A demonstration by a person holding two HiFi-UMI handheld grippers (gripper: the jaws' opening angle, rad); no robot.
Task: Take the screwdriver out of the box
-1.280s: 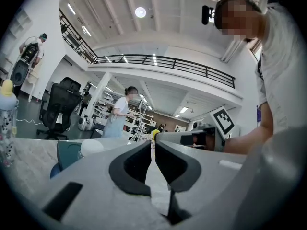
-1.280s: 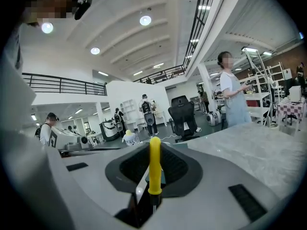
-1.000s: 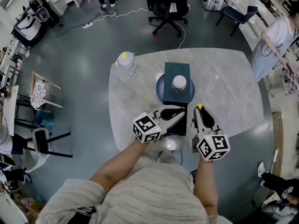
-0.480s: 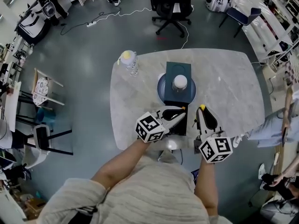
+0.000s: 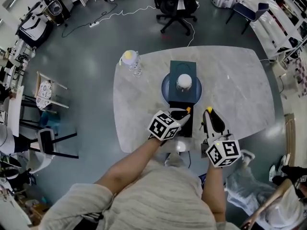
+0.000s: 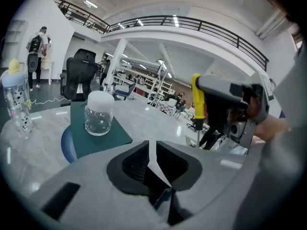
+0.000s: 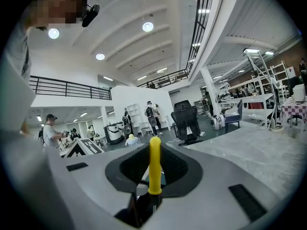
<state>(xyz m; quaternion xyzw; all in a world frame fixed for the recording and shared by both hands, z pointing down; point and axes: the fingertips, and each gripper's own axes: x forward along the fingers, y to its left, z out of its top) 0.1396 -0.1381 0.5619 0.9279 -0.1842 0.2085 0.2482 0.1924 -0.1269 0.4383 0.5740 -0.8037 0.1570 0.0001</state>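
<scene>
A black box lies open near the front edge of the marble table. My left gripper tips down over it. Its jaws are just opening, with only a thin slit between them and nothing clearly gripped; something dark bluish shows deep behind them. To the right of the box my right gripper is shut on the screwdriver. The yellow handle stands upright between the jaws. In the left gripper view the screwdriver shows its metal shaft pointing down.
A glass jar with a white lid stands on a dark teal sheet over a blue plate behind the box. A yellow-capped bottle is at the table's far left. An office chair stands beyond; a person crouches at the lower right.
My left gripper has sunk and tipped downward over the box, its marker cube shifting right. The right gripper has kept still with the screwdriver. A person moved along the right edge.
</scene>
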